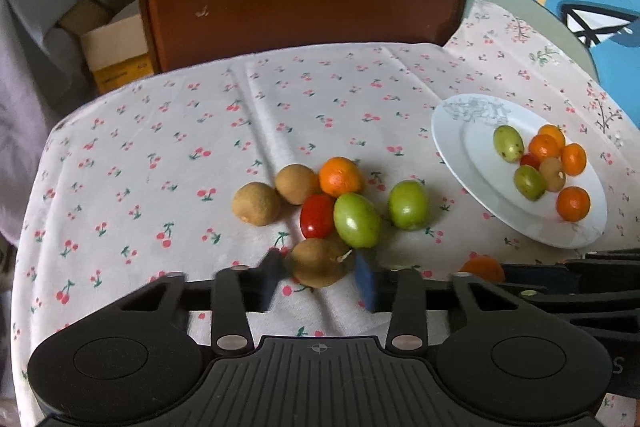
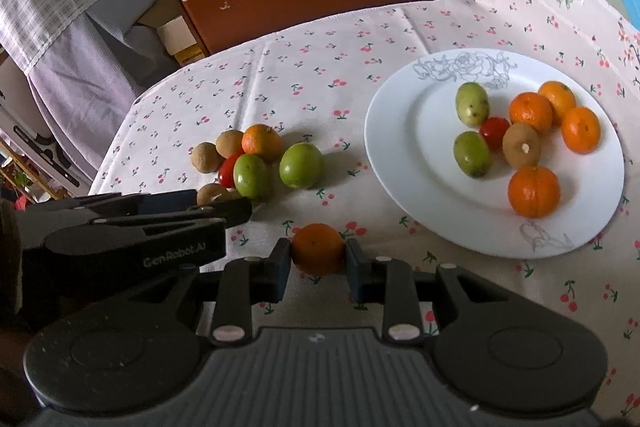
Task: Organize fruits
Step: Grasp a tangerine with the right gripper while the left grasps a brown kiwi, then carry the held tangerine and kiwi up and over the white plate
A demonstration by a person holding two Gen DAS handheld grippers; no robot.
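Roughly half done: seven fruits are plated on the white plate [image 2: 400,155], six are left on the worktop [image 1: 160,147], with the left gripper [image 1: 320,277] pinched on a brown fruit [image 1: 318,263] and the right gripper [image 2: 318,259] on an orange [image 2: 318,247].

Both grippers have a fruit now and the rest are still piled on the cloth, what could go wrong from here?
1. The left gripper holds a brown longan that touches the green fruit and cherry tomato; lifting it may set the pile rolling.
2. The right gripper pinches a round mandarin only at its sides; it could slip out.
3. The plate is already crowded, so a dropped fruit might knock others off.
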